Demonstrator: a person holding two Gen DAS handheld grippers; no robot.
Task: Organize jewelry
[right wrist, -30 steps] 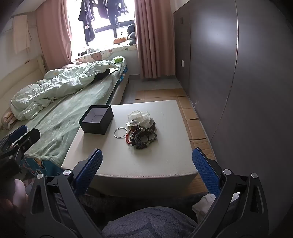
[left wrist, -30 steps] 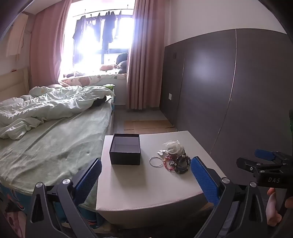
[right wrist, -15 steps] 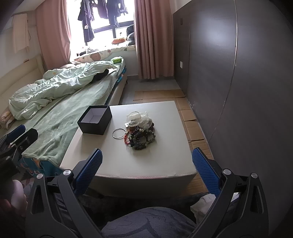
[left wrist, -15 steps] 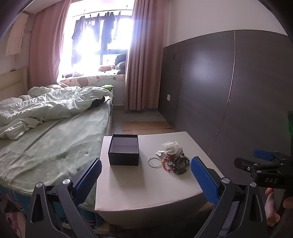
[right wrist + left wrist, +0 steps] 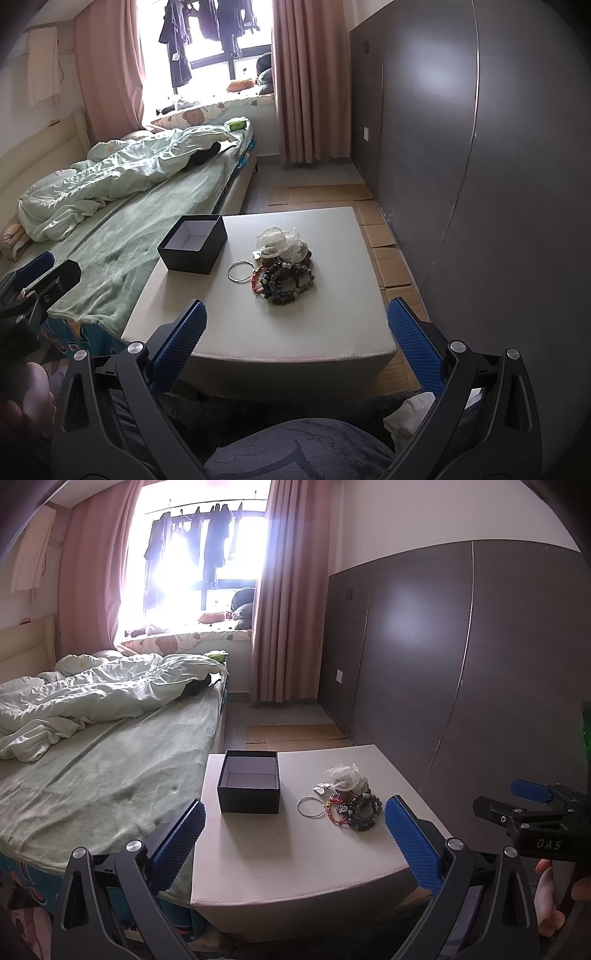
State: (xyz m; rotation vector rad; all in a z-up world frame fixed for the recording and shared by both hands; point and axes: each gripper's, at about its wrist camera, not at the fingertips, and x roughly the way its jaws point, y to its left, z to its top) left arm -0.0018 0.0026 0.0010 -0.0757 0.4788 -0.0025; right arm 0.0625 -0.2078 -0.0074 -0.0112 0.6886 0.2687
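An open black box [image 5: 249, 785] [image 5: 193, 243] with a pale inside stands on the white table [image 5: 280, 853] [image 5: 325, 325] at its far left. To its right lie a silver bangle [image 5: 311, 807] [image 5: 240, 272] and a pile of beaded bracelets [image 5: 356, 808] [image 5: 286, 278] with clear plastic bags [image 5: 343, 773] [image 5: 280, 240] behind. My left gripper [image 5: 295, 840] is open and empty, short of the table's near edge. My right gripper [image 5: 295, 343] is open and empty, also before the near edge. Each gripper shows at the side of the other's view.
A bed [image 5: 92, 768] with a green sheet and crumpled duvet abuts the table's left side. A dark wardrobe wall [image 5: 461, 664] runs along the right. Cardboard sheets [image 5: 384, 236] lie on the floor beyond and right of the table. My knee [image 5: 299, 446] is under the right gripper.
Both views have shifted only slightly; the left view has tilted up a little, so the table sits lower in frame. The jewelry and box have not moved. Both grippers stay open.
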